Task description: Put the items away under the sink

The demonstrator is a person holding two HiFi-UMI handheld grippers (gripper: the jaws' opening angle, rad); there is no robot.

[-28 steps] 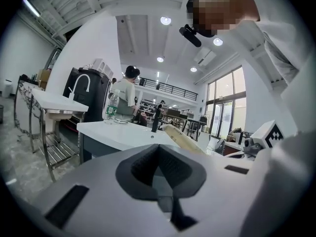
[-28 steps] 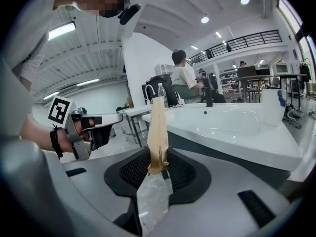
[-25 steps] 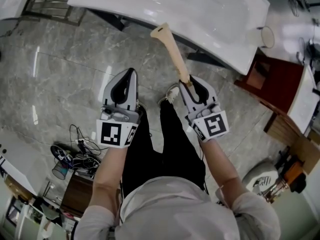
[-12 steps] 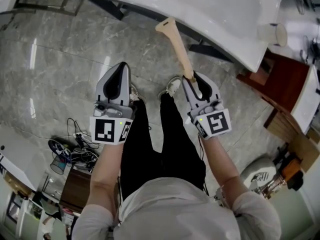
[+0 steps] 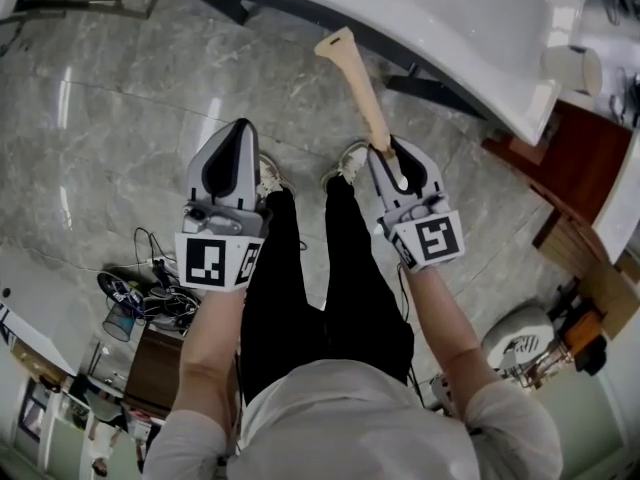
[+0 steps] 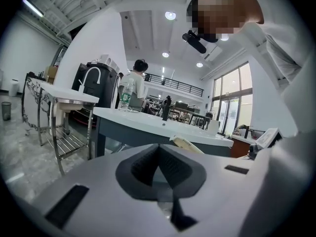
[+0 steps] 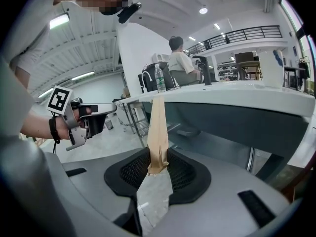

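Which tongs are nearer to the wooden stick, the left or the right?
Right. The right tongs clamp the lower end of the wooden stick; the left tongs are off to its left, apart from it, shut on nothing.

Right tongs [image 7: 158, 158] tight on a tan wooden stick [image 7: 159, 127], white sink counter [image 7: 237, 95] behind it
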